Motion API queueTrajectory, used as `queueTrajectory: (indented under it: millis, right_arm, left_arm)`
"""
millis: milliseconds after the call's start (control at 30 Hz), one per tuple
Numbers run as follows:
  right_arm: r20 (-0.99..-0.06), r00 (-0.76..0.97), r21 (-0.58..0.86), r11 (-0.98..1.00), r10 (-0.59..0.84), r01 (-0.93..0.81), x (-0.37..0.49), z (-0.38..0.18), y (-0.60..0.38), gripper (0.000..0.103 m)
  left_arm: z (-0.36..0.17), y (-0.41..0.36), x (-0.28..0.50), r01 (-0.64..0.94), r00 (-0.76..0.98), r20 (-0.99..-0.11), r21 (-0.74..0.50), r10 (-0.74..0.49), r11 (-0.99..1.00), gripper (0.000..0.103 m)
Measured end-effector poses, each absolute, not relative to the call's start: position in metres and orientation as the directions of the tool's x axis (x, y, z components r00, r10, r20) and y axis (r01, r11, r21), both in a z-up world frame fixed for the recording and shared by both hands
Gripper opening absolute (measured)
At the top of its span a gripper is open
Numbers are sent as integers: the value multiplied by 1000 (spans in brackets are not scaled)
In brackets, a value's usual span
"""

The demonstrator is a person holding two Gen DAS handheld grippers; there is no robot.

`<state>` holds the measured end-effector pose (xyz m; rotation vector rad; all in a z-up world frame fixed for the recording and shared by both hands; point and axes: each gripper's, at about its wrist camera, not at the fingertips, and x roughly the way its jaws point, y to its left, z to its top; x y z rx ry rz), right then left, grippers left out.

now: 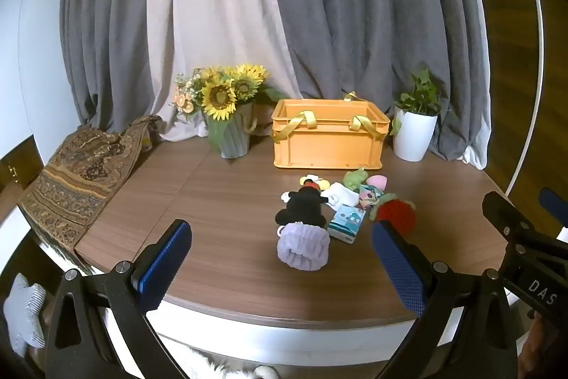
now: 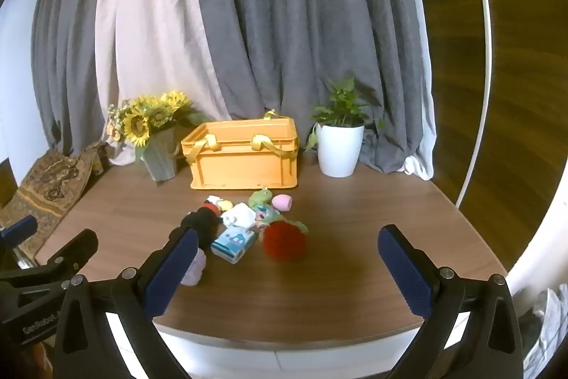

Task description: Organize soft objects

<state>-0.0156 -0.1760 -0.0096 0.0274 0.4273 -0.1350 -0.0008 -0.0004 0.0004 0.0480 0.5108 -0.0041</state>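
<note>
Blue-padded jaws of the left gripper (image 1: 280, 263) are standing spread wide with nothing between them, hovering over the near edge of the wooden table (image 1: 227, 198). Likewise, the right gripper (image 2: 287, 267) is hanging fully spread and empty over the same near edge, beside the left one.

Just beyond the left gripper, a lavender fuzzy band (image 1: 303, 245) is lying nearest the front edge, touching a black plush doll (image 1: 301, 206) behind it. To the right, a small tissue pack (image 2: 234, 242) is resting beside a red crocheted strawberry (image 2: 284, 240). Behind these, a white cloth (image 2: 241, 214), a green frog toy (image 2: 261, 196) and a pink egg-shaped toy (image 2: 282, 201) are clustering together near the table's centre.

Toward the far edge, an orange crate (image 2: 245, 162) with yellow straps is sitting open, flanked by a sunflower vase (image 2: 161, 158) at left and a white potted plant (image 2: 339, 148) at right. A patterned cloth (image 1: 78, 180) is draping over the left edge.
</note>
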Motion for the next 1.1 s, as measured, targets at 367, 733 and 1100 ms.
queueTrajectory:
  millis: [367, 733, 1100]
  right_arm:
    - [-418, 899, -3, 990, -128, 139, -16, -6, -176, 103]
    - [-417, 899, 0, 989, -132, 145, -15, -6, -180, 103]
    - [-419, 899, 13, 989, -126, 144, -22, -5, -184, 103]
  left_arm:
    - [14, -4, 3, 24, 877, -481, 33, -5, 999, 103]
    - [22, -9, 0, 33, 888, -460, 51, -6, 998, 103]
    - [17, -11, -5, 28, 895, -446, 59, 1, 998, 103]
